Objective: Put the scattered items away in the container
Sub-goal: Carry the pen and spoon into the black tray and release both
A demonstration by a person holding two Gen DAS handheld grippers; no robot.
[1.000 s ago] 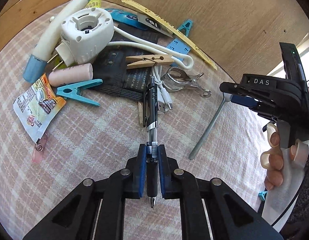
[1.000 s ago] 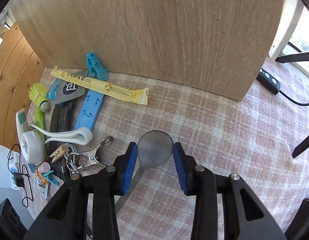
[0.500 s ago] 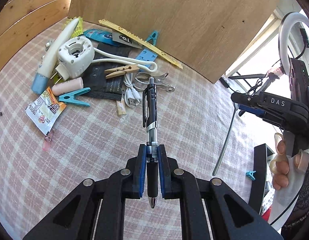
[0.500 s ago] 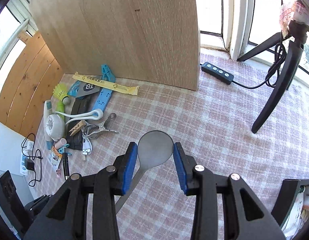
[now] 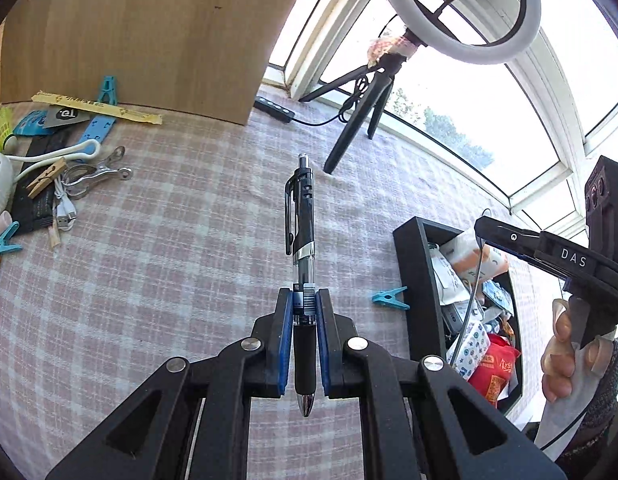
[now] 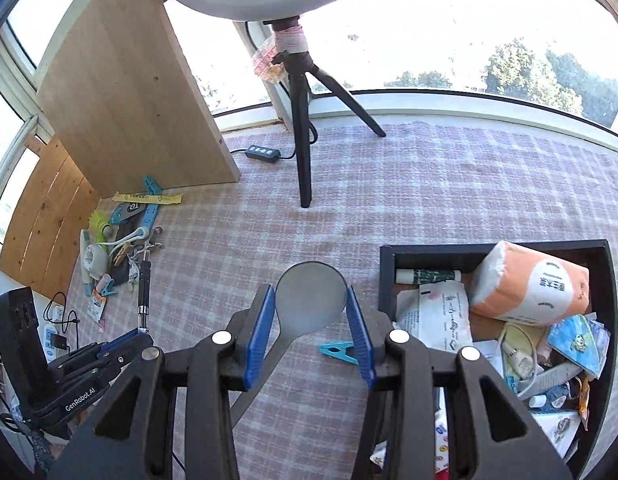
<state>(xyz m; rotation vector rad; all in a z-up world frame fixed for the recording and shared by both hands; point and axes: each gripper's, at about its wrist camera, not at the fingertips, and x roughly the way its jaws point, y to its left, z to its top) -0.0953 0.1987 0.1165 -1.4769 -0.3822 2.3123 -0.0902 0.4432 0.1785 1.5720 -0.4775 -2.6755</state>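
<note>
Between left claw [image 5: 303, 334] pads, pen [image 5: 302, 240]

My spoon [image 6: 309, 304] handle vanishes beneath my right gripper [image 6: 311, 336]. The container [image 6: 389, 280] runs off the frame's edge, and its packets' print is too small to read.

The work surface is covered by a pink-and-white checked cloth [image 6: 449, 184]. A ring light [image 5: 455, 8] on a black tripod [image 6: 305, 128] stands on the cloth and serves as the landmark. Directly behind the tripod, a curved window [image 6: 429, 20] admits strong daylight; trees are visible outside. To the left of the tripod, an upright light-wood panel [image 6: 129, 92] stands on the cloth. A black inline cable controller [image 6: 263, 153] lies between the panel and the tripod. Further left of the panel is a planked wooden board [image 6: 41, 216].
</note>
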